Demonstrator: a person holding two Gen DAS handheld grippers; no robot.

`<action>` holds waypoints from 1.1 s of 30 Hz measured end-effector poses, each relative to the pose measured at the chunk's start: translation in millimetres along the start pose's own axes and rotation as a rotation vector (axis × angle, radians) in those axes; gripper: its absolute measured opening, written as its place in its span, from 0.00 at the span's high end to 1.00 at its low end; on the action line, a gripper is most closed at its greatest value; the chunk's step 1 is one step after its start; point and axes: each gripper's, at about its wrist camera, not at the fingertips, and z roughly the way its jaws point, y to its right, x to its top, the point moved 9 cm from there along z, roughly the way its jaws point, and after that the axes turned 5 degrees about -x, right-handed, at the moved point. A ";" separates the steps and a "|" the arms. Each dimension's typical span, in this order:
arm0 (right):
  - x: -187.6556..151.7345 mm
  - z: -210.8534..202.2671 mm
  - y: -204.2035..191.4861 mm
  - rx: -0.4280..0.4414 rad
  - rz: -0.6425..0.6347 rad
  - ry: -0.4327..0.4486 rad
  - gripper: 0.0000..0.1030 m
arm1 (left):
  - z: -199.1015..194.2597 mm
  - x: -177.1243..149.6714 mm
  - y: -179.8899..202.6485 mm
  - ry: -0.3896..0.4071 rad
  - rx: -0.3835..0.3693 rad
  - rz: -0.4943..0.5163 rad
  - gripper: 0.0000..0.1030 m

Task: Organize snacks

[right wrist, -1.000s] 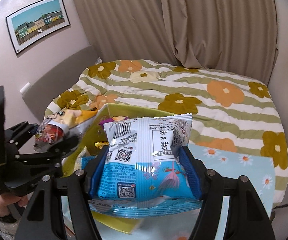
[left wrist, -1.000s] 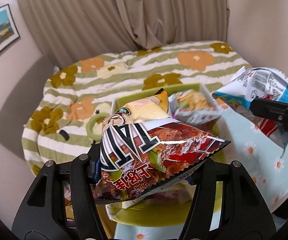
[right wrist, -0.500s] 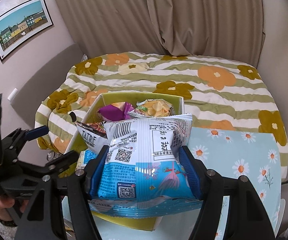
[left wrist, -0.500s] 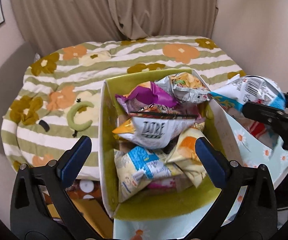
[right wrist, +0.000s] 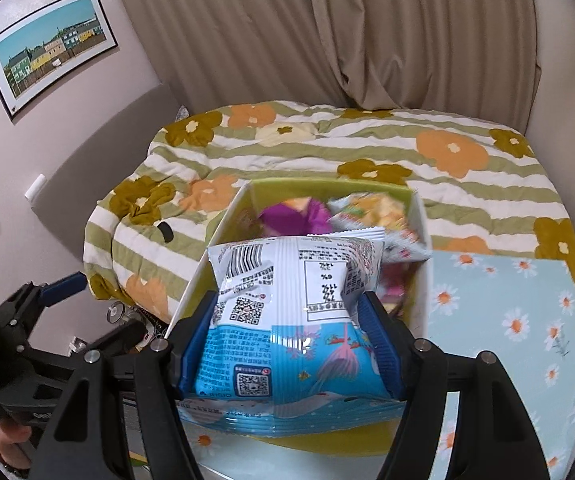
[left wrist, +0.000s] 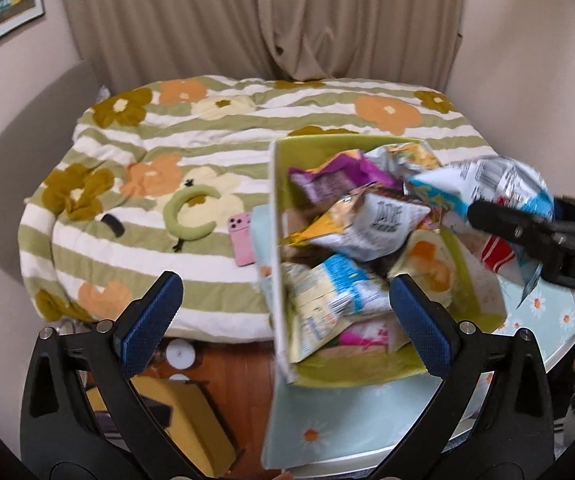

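A green-lined box [left wrist: 277,248] on the daisy-print table holds several snack bags, among them a silver and gold bag [left wrist: 371,226], a purple bag [left wrist: 337,176] and a blue and yellow bag [left wrist: 327,300]. My left gripper [left wrist: 283,316] is open and empty, low over the box's left wall. My right gripper [right wrist: 289,344] is shut on a white and blue snack bag [right wrist: 291,300] and holds it over the box [right wrist: 223,224]. That bag also shows in the left wrist view [left wrist: 483,184] at the box's right side.
The daisy-print table [right wrist: 507,320] stands against a bed with a flowered striped cover [left wrist: 215,128]. A pink phone [left wrist: 241,238] and a green curved cushion [left wrist: 189,216] lie on the bed. Yellow items [left wrist: 183,424] sit on the wooden floor below.
My left gripper opened and dropped its red and silver snack bag into the box, then drew back to the left. My right gripper moved the white and blue bag over the box.
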 end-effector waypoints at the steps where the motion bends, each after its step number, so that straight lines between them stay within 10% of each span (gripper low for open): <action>1: -3.2 3.3 -4.4 -0.003 0.006 0.001 0.35 | -0.6 -4.4 -6.9 -0.004 0.004 -0.014 0.01; 4: -9.5 13.5 -13.7 -0.024 0.037 0.063 0.34 | 0.8 -15.8 -20.9 -0.018 0.004 -0.048 0.01; 8: -23.1 33.6 -18.2 -0.046 0.061 0.055 0.04 | 12.6 -30.5 -31.2 -0.059 -0.001 -0.067 0.01; 22: -35.6 13.8 7.5 -0.035 0.052 0.070 0.04 | 16.4 -44.9 -4.2 -0.072 -0.008 -0.068 0.01; 33: -32.0 -120.0 71.0 -0.147 0.016 0.240 0.04 | -72.3 -28.6 78.4 0.102 -0.009 -0.042 0.01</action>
